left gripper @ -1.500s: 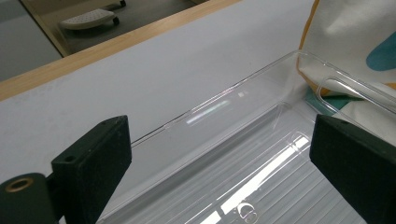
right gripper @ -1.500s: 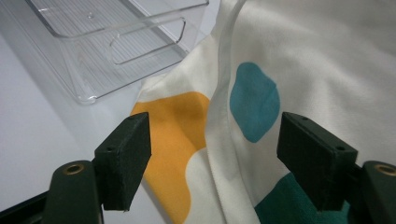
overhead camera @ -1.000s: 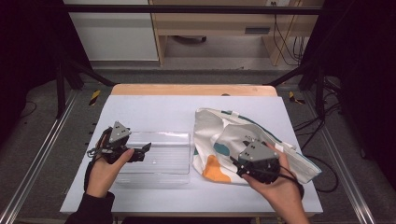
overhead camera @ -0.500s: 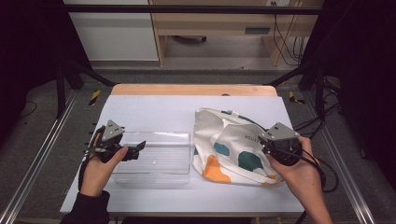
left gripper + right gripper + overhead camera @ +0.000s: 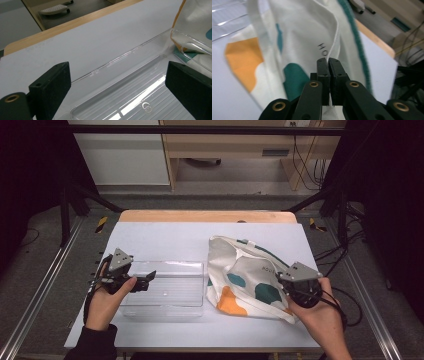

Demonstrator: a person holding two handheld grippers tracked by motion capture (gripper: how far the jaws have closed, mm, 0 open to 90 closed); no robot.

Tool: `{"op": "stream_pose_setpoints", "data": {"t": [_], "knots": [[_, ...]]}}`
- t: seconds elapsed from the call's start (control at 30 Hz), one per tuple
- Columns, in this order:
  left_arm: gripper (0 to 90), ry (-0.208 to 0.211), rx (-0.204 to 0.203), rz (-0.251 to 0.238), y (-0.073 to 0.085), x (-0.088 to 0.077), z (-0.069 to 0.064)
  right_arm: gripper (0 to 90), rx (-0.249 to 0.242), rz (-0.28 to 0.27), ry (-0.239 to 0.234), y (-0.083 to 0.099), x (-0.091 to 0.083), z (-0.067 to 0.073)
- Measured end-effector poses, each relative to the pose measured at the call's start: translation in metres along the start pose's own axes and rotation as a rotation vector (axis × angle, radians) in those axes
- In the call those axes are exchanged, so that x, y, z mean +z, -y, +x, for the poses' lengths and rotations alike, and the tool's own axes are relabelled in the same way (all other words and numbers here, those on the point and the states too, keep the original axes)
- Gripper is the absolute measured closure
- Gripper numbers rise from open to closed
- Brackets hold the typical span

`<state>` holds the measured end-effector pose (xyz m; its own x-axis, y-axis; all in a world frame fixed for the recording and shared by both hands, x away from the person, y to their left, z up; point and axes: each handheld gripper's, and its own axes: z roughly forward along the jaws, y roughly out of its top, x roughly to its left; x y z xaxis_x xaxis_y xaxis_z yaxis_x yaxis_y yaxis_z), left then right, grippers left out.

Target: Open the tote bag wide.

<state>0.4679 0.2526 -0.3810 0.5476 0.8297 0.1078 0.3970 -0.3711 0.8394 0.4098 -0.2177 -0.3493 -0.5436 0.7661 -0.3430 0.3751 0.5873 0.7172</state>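
Right gripper view shows the cloth bag [image 5: 294, 37], lying on the worktop's [image 5: 165, 240] right half, with a fold pinched between the right gripper's [image 5: 328, 61] jaws, which have just closed after shifting right. Left gripper [image 5: 117, 82] hovers wide-jawed over the clear tray [image 5: 140, 90], unmoved.

The left hand [image 5: 102, 302] comes in from the bottom left, its dark sleeve at the table edge, fingers wrapped round the left gripper [image 5: 142, 282]. That gripper points right and level, with its jaws standing wide apart. The right hand [image 5: 320, 317] comes in from the bottom right and holds the right gripper [image 5: 292, 292] pointing left. Its jaws have just been closing and now stand together, pinching a fold of white cloth [image 5: 312, 32].
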Motion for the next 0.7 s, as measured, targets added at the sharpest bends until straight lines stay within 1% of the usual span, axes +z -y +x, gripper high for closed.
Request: {"op": "stream_pose_setpoints", "data": {"t": [0.03,0.07,0.1,0.13,0.17,0.23,0.27,0.3,0.47,0.5,0.53,0.57,0.6,0.63,0.67,0.7], "knots": [[6.5,0.002,0.002,0.002,0.000,0.000,0.000,88.1,0.000,0.000,0.000,0.000,0.000,0.000],[6.5,0.003,0.002,0.002,0.000,0.000,-0.001,87.8,-0.008,-0.005,-0.031,0.005,0.000,0.009],[6.5,0.003,0.002,0.002,0.000,0.000,-0.001,87.8,-0.008,-0.005,-0.031,0.005,0.000,0.009],[6.5,0.006,0.005,0.003,0.000,0.001,-0.002,87.4,-0.015,-0.004,-0.056,0.010,0.001,0.018],[6.5,0.006,0.006,0.004,0.000,0.001,-0.002,87.3,-0.016,-0.004,-0.067,0.012,0.002,0.022],[6.5,0.006,0.007,0.004,0.000,0.001,-0.002,87.2,-0.015,-0.001,-0.072,0.014,0.002,0.025],[6.5,0.006,0.007,0.003,0.000,0.001,-0.002,86.9,-0.006,0.003,-0.096,0.019,0.004,0.032],[6.5,0.006,0.007,0.003,0.000,0.001,-0.002,86.9,-0.006,0.003,-0.096,0.019,0.004,0.032],[6.5,0.008,0.007,0.008,0.000,0.002,-0.002,84.9,0.005,0.011,-0.129,0.032,0.008,0.044],[6.5,0.008,0.008,0.009,0.000,0.002,-0.002,82.0,0.007,0.010,-0.129,0.033,0.009,0.045],[6.5,0.008,0.009,0.009,0.000,0.002,-0.003,73.0,0.003,-0.002,-0.108,0.032,0.009,0.047],[6.5,0.008,0.009,0.009,0.000,0.002,-0.003,73.0,0.003,-0.002,-0.108,0.032,0.009,0.047],[6.5,0.008,0.006,0.010,0.000,0.002,-0.003,62.2,0.012,-0.035,-0.095,0.029,0.009,0.046],[6.5,0.009,0.009,0.011,0.000,0.002,-0.003,56.5,0.017,-0.046,-0.082,0.027,0.008,0.046],[6.5,0.009,0.009,0.010,0.000,0.003,-0.004,56.5,0.017,-0.046,-0.082,0.027,0.008,0.046],[6.5,0.009,0.008,0.010,0.000,0.003,-0.004,52.0,0.017,-0.053,-0.065,0.024,0.008,0.045]]}}
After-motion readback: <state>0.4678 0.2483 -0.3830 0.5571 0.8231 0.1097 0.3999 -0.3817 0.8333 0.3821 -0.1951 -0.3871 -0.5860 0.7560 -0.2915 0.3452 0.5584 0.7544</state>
